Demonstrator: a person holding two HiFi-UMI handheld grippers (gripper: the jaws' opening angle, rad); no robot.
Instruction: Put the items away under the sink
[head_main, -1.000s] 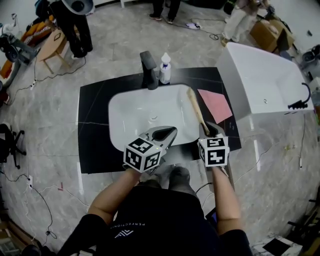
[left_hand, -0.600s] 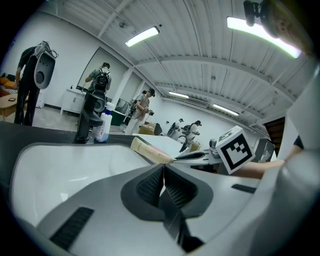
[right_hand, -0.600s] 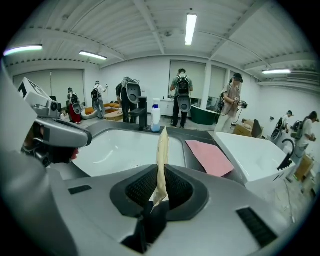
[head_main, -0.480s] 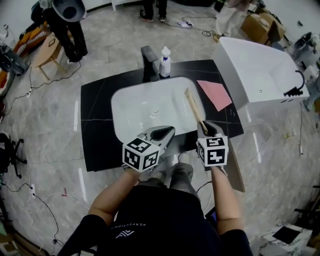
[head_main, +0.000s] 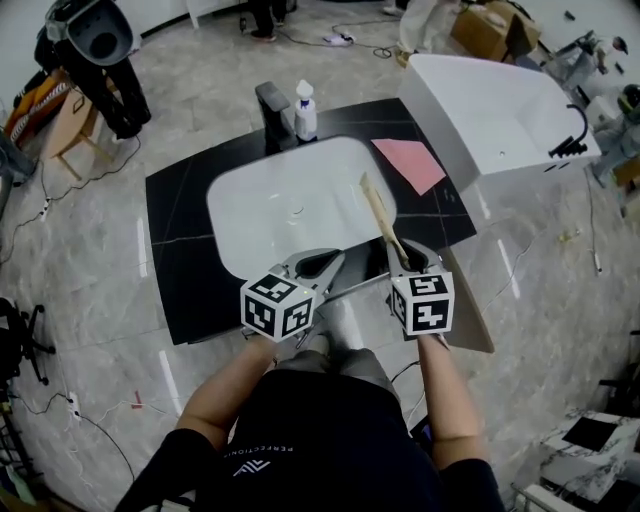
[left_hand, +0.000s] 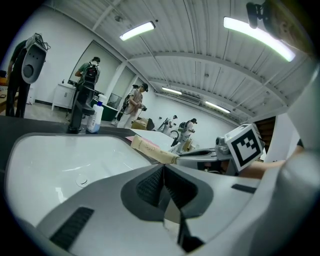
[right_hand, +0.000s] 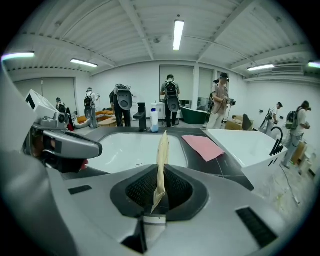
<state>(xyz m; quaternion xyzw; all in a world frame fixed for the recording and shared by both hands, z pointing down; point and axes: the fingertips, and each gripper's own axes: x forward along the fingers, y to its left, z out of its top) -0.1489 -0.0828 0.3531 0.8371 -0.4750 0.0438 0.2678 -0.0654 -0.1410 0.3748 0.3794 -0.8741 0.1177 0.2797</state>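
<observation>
One tan packet (head_main: 380, 212), gripped at its near end by the right gripper (head_main: 410, 262), jaws closed on it, above the sink (head_main: 260, 210) rim at 4 o'clock, probably lifted for stowing below. One left gripper (left_hand: 163, 172), jaws together, empty. At 12 o'clock, one bottle (head_main: 305, 108) and one faucet (head_main: 273, 112). At 2 o'clock, one pink sheet (head_main: 408, 163).

The basin (head_main: 270, 215) sits in my desk (head_main: 180, 250), with the tap (head_main: 272, 112) and bottle (head_main: 305, 110) behind it. A sheet (head_main: 408, 164) lies to its right.

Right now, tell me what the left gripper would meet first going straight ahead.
Likely the tan tube held by the right gripper, just beyond the left gripper's shut jaws; depth unclear.
</observation>
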